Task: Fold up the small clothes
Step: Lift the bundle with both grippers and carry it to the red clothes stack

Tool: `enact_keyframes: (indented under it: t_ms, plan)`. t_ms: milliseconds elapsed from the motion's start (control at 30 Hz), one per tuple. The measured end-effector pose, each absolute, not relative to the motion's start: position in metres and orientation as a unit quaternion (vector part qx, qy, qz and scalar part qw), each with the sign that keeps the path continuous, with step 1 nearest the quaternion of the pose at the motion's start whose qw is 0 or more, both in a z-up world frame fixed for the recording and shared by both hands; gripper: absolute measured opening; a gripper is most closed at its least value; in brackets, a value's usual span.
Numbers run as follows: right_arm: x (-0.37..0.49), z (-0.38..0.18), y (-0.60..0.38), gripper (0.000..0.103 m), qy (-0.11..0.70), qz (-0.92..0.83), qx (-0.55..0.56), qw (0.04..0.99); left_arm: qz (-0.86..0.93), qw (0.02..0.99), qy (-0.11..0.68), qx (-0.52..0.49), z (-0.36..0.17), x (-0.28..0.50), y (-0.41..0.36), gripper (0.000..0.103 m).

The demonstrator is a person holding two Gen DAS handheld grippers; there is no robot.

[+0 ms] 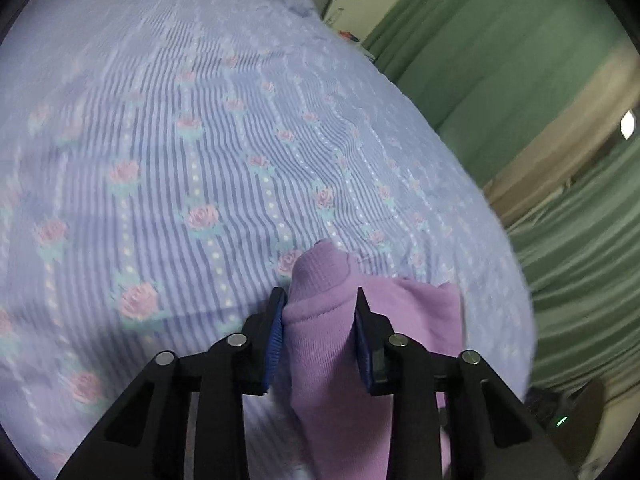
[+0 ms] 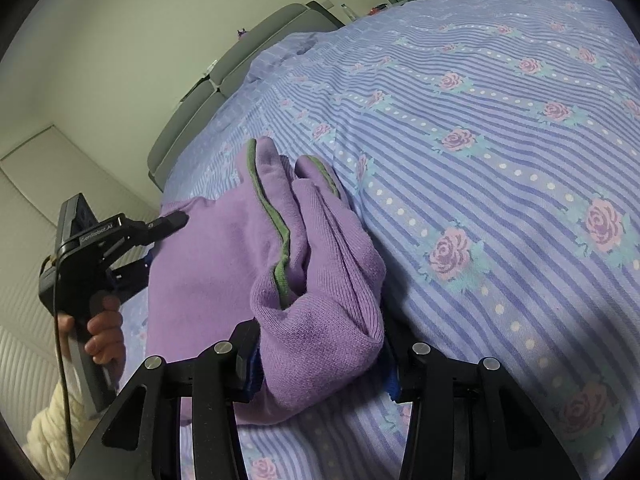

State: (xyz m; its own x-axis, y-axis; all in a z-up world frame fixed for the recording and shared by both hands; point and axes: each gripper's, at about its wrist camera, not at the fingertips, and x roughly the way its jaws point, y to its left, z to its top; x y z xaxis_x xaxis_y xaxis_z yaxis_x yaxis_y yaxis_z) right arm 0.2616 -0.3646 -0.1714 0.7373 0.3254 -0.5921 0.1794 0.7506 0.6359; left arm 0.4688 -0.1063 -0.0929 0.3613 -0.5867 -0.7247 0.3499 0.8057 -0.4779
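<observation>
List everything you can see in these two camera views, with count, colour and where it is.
garment: one, lilac with green trim, bunched on the bedspread, held at both ends
bedspread: one, blue-striped with pink roses, covering the bed
headboard: one, grey, padded, at the far end of the bed
curtain: green, pleated, beside the bed
wall: pale cream, behind the headboard
left hand-held gripper: one, black with blue pads, shut on the garment
right hand-held gripper: one, black with blue pads, shut on the garment
hand: one, cream knit sleeve, holding the left gripper's handle
</observation>
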Motion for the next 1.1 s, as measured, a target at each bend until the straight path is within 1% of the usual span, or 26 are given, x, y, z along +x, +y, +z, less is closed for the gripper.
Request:
enact_keyframes:
  t_ms: [33,67,100,133,300,333,400,533,633,667,733,767,867,967,1100]
  plan:
    - [0.261,-0.171,-0.364,0.044,0.360,0.042,0.350,0.864,-0.262,0.838,0.470,-0.092,-0.084,0.463,-0.104,0.050]
    - [0.261,-0.171,-0.364,0.044,0.361,0.042,0.350,0.864,-0.238,0.854,0.456,-0.073,-0.078,0.459,-0.103,0.066]
    - [0.260,-0.171,-0.365,0.044,0.361,0.042,0.350,0.864,-0.223,0.867,0.441,-0.059,-0.073,0.455,-0.098,0.071]
    - [0.260,-0.171,-0.365,0.044,0.361,0.043,0.350,0.863,-0.225,0.872,0.433,-0.048,-0.068,0.451,-0.092,0.073]
    - [0.262,-0.170,-0.364,0.044,0.364,0.038,0.350,0.863,-0.263,0.849,0.457,-0.015,-0.071,0.410,-0.095,0.077]
    - [0.261,-0.169,-0.363,0.044,0.363,0.037,0.350,0.863,-0.272,0.843,0.463,-0.017,-0.074,0.402,-0.100,0.079]
    - [0.261,-0.169,-0.363,0.044,0.364,0.035,0.350,0.863,-0.303,0.824,0.477,-0.036,-0.083,0.386,-0.110,0.079]
    - [0.262,-0.166,-0.360,0.044,0.366,0.030,0.341,0.865,-0.310,0.806,0.499,-0.072,-0.108,0.381,-0.118,0.083]
    - [0.261,-0.163,-0.359,0.044,0.367,0.029,0.339,0.866,-0.316,0.784,0.519,-0.131,-0.119,0.390,-0.118,0.083]
    - [0.261,-0.161,-0.359,0.044,0.367,0.029,0.337,0.867,-0.315,0.778,0.524,-0.143,-0.124,0.391,-0.117,0.082]
    - [0.261,-0.159,-0.358,0.044,0.366,0.027,0.337,0.867,-0.317,0.771,0.529,-0.160,-0.130,0.393,-0.116,0.072]
    - [0.261,-0.158,-0.358,0.044,0.367,0.024,0.337,0.867,-0.318,0.773,0.526,-0.160,-0.130,0.391,-0.115,0.066]
    - [0.260,-0.154,-0.356,0.044,0.367,0.021,0.333,0.868,-0.315,0.789,0.513,-0.126,-0.120,0.377,-0.120,0.056]
    - [0.256,-0.142,-0.350,0.043,0.365,0.017,0.310,0.878,-0.314,0.810,0.489,-0.081,-0.101,0.361,-0.128,0.053]
    - [0.240,-0.124,-0.345,0.043,0.353,0.019,0.297,0.887,-0.316,0.835,0.449,-0.044,-0.068,0.336,-0.129,0.053]
